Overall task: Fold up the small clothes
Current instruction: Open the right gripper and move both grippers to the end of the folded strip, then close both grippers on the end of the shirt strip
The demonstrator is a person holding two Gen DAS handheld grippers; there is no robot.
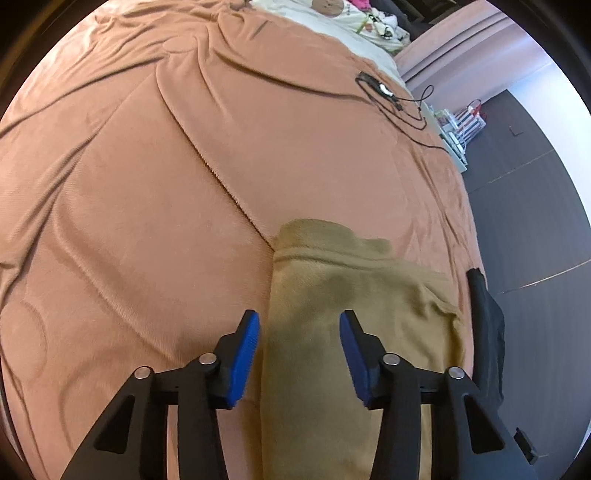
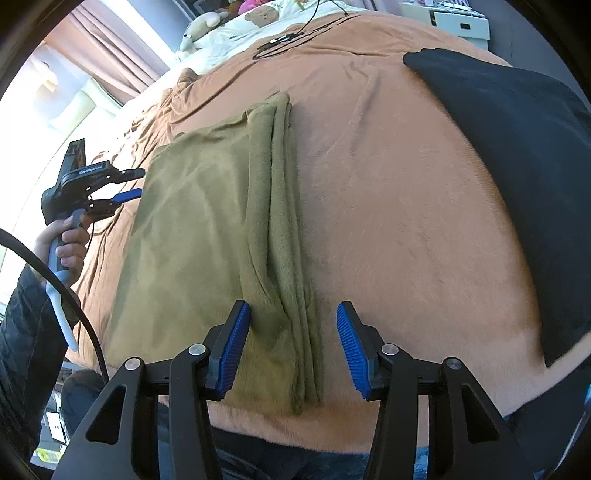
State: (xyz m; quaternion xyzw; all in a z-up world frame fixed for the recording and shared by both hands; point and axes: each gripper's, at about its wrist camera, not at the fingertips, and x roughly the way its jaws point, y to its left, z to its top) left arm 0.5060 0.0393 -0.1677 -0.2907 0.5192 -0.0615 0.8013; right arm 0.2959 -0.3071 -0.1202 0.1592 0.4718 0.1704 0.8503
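An olive-green fleece garment [image 2: 207, 236] lies folded on the orange bed cover [image 2: 406, 221], its layered folded edge on its right side. In the left wrist view it [image 1: 332, 332] fills the lower middle. My left gripper [image 1: 299, 325] is open and empty, hovering over the garment's left edge; it also shows in the right wrist view [image 2: 135, 182] at the garment's far left side, held by a hand. My right gripper [image 2: 293, 317] is open and empty, its jaws straddling the garment's folded right edge near the bed's front edge.
A black garment [image 2: 517, 166] lies on the bed to the right; it also shows in the left wrist view [image 1: 487, 332]. A black cable with a small device [image 1: 384, 90] lies at the far end, near pillows and soft toys [image 2: 236, 26]. Dark floor [image 1: 535, 221] borders the bed.
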